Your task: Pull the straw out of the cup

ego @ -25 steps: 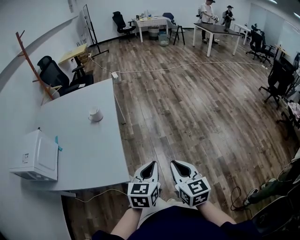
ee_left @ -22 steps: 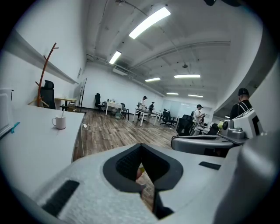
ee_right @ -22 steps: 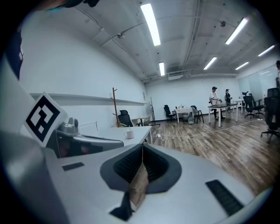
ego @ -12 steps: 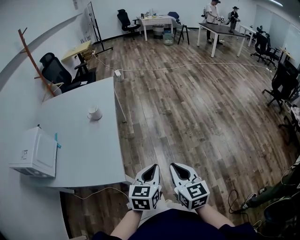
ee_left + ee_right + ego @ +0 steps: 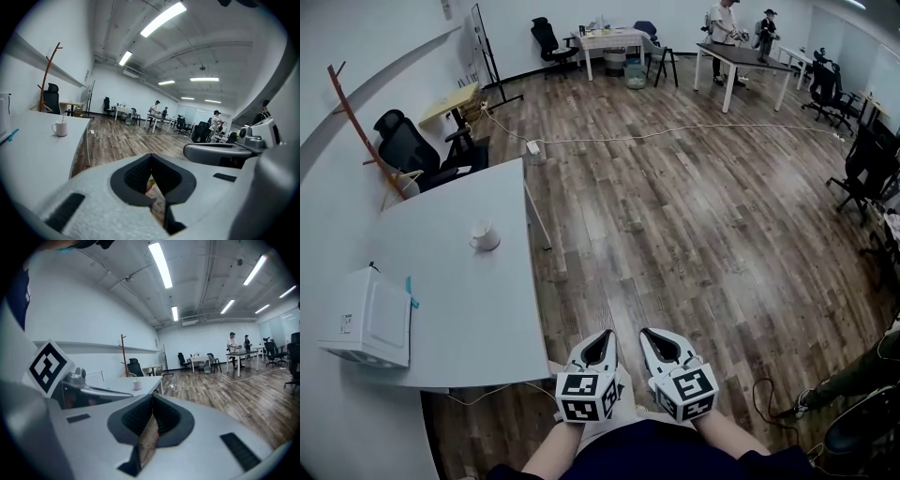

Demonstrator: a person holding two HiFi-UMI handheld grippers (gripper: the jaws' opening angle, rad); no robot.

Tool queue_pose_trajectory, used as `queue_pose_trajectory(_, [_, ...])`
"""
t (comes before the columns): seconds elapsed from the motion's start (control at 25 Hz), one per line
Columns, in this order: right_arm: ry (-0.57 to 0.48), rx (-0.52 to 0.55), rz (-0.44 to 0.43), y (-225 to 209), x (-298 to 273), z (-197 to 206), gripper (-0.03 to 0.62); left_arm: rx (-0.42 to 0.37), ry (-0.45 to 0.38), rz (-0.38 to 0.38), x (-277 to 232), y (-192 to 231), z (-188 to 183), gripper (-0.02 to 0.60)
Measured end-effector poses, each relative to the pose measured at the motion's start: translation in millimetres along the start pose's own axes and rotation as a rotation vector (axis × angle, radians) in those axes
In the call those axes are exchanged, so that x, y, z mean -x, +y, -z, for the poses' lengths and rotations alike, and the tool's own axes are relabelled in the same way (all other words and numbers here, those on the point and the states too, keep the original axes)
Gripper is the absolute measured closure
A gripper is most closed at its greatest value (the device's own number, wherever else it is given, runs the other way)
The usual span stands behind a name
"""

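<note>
**A:** How far along is the job?

**B:** By my reading it has not begun. The cup (image 5: 485, 236) stands on the white worktop (image 5: 469, 300), off to the person's left and well ahead. The left gripper view shows the straw (image 5: 63, 118) sticking up out of it, so nothing has been pulled.

**A:** And the two tools?

**B:** Both are held low and close to the body, over the wooden floor (image 5: 675, 216) and not over the worktop. The left gripper (image 5: 602, 334) and the right gripper (image 5: 649, 334) sit side by side and point forward. Each is well apart from the cup.

**A:** Are the jaws on anything?

**B:** No. In each gripper's own view the tips meet and the jaws are clenched on nothing. Only floor shows through the hollow between the pads.

**A:** So what is left?

**B:** All of it, I judge. The person has to come up to the worktop and release at least one pair of jaws. That pair then closes on the straw and draws it upward. The other gripper would probably be needed to steady the cup, which looks light enough to lift along with the straw.

**A:** Is anything in the way?

**B:** There is a white box-like appliance (image 5: 367, 317) at the near left of the worktop, but it stands apart from the cup. The stretch between looks bare.
</note>
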State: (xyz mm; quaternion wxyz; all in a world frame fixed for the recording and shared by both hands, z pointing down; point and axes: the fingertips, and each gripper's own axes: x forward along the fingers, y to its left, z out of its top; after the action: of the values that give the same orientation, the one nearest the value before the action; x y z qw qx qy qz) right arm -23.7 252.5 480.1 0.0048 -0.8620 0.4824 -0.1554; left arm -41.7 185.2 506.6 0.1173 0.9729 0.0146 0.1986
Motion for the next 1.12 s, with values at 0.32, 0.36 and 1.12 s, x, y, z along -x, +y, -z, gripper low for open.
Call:
queue_pose_trajectory(0.32, [0.009,-0.004,-0.004,-21.0,-40.7,-12.0,0.565,0.005,-0.012,0.004,-37.5,21.9,-22.9,0.569])
queue_pose_trajectory(0.36, [0.010,-0.002,-0.005,-23.6,-47.8,-14.0,0.565,0.007,-0.012,0.002,-42.5,26.5,-25.3,0.568])
queue_pose_trajectory(1.12, [0.039,0.051,-0.076,-46.6,-186.0,-73.7,0.565,0.054,-0.020,-0.085,-114.5,137.6,-93.7,0.568])
